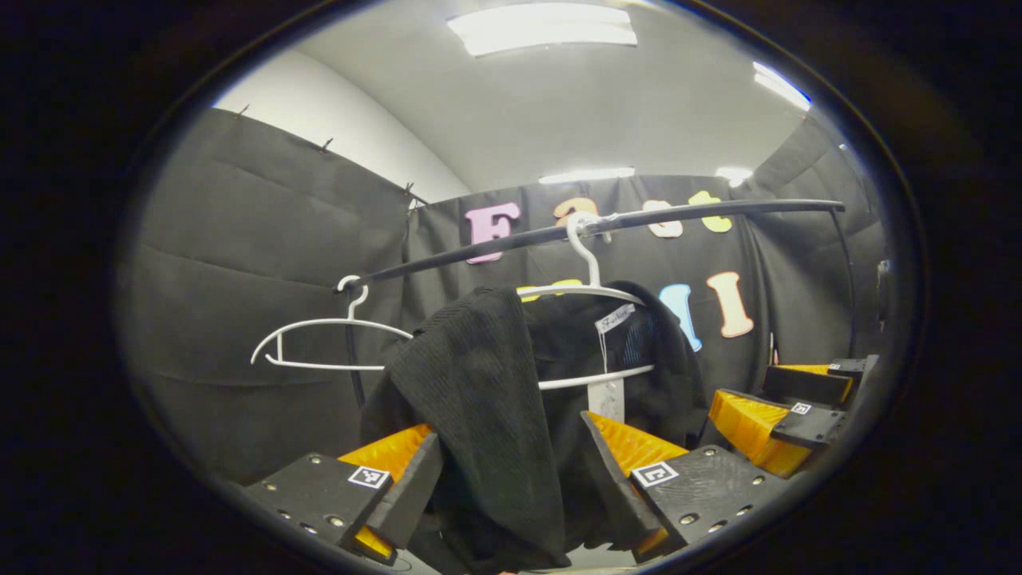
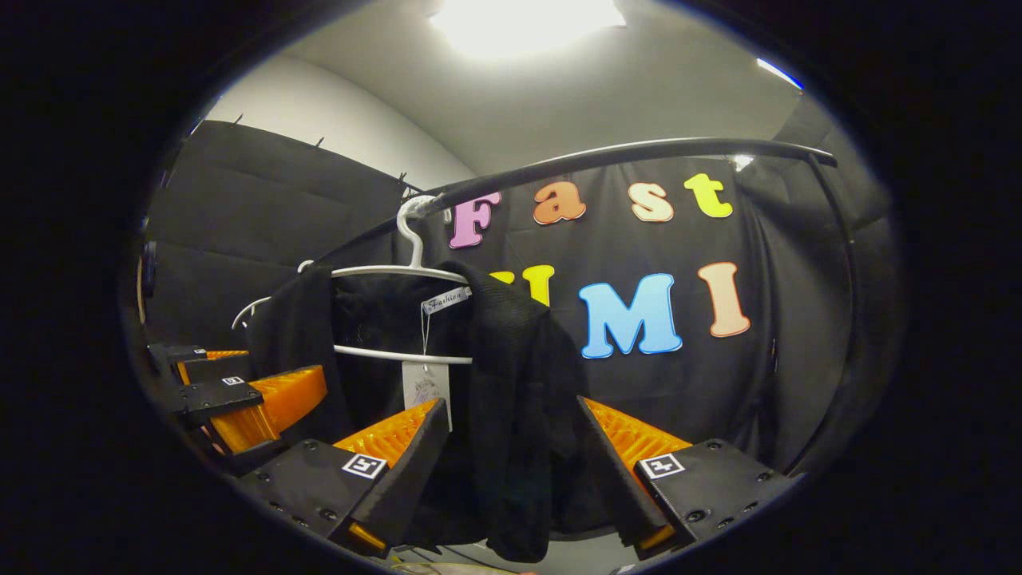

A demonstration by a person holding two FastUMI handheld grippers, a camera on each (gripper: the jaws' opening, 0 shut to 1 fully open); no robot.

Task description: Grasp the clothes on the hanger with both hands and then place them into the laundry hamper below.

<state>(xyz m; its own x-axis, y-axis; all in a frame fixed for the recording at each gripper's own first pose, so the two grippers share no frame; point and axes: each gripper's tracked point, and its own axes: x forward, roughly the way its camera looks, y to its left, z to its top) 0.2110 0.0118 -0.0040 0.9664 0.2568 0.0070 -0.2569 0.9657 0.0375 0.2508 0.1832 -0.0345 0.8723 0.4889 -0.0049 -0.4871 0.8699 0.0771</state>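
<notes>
Two tools flank a black garment point(image 1: 495, 399) hanging on a white hanger point(image 1: 591, 319) from the dark rail point(image 1: 607, 224). In the left gripper view, the left tool point(image 1: 511, 471) has its fingers spread wide on either side of one hanging shoulder of the cloth, not pressing on it. In the right gripper view, the right tool point(image 2: 511, 463) is likewise wide open around the other drooping side. The right tool also shows at the left gripper view's right edge. An empty white hanger point(image 1: 319, 343) hangs farther along the rail.
</notes>
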